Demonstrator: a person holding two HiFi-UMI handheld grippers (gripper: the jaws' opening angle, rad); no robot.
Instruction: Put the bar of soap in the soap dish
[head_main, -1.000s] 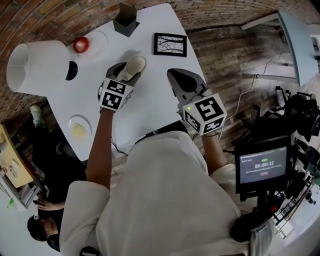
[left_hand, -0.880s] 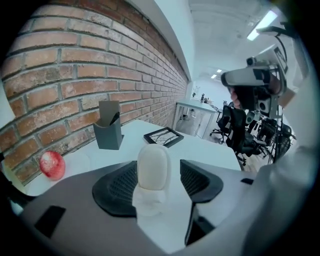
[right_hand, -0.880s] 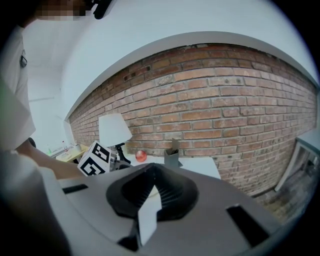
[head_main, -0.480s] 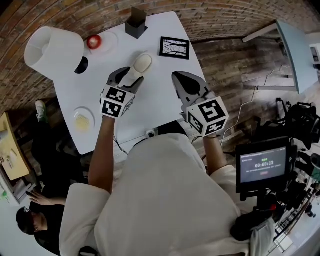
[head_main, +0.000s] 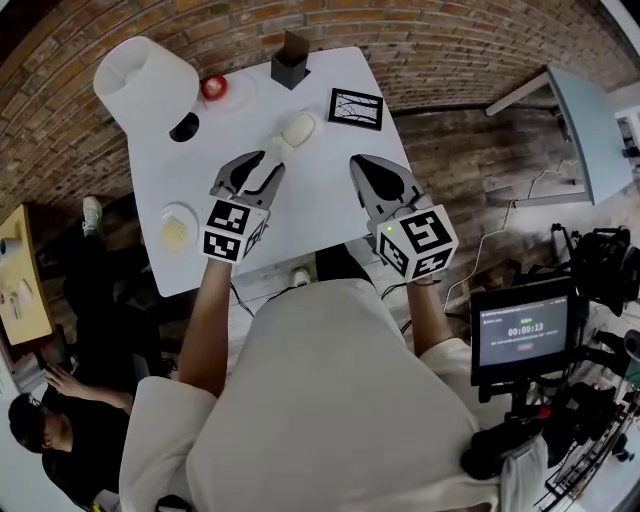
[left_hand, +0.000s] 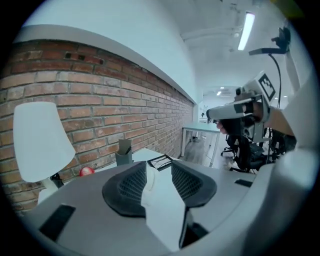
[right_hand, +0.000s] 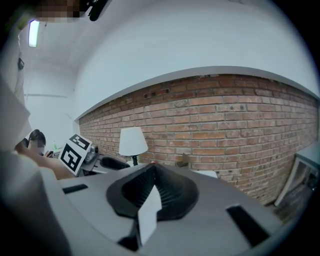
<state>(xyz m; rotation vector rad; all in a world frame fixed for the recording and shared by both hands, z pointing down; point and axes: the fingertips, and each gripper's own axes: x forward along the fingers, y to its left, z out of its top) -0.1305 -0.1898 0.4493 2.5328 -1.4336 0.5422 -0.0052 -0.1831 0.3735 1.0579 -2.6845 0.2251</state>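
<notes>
Both tools have lifted and drawn back toward the person since the earlier frames. The left tool (left_hand: 159, 166), whose tips then flanked the near end of the cream oval soap dish (head_main: 288, 142), now stands just short of it. Its jaws have just been closing from wide to roughly half apart, with nothing between them; only the white surface (head_main: 320, 205) shows through the gap. The right tool (right_hand: 152, 167) is closed and empty, well to the left tool's right.

The dish lies on the surface just beyond the left tool's tips. The paler oval inside it reads as the bar of soap (head_main: 300, 126), though it is small in the head view. On that reading the placing is done and this is the retreat, so the next move calls only for drawing clear without brushing the dish.

A round plate (head_main: 178, 208) bearing a yellowish block (head_main: 177, 232) lies off to the left tool's left. Should that block be the soap, a fetch is still owed.
</notes>
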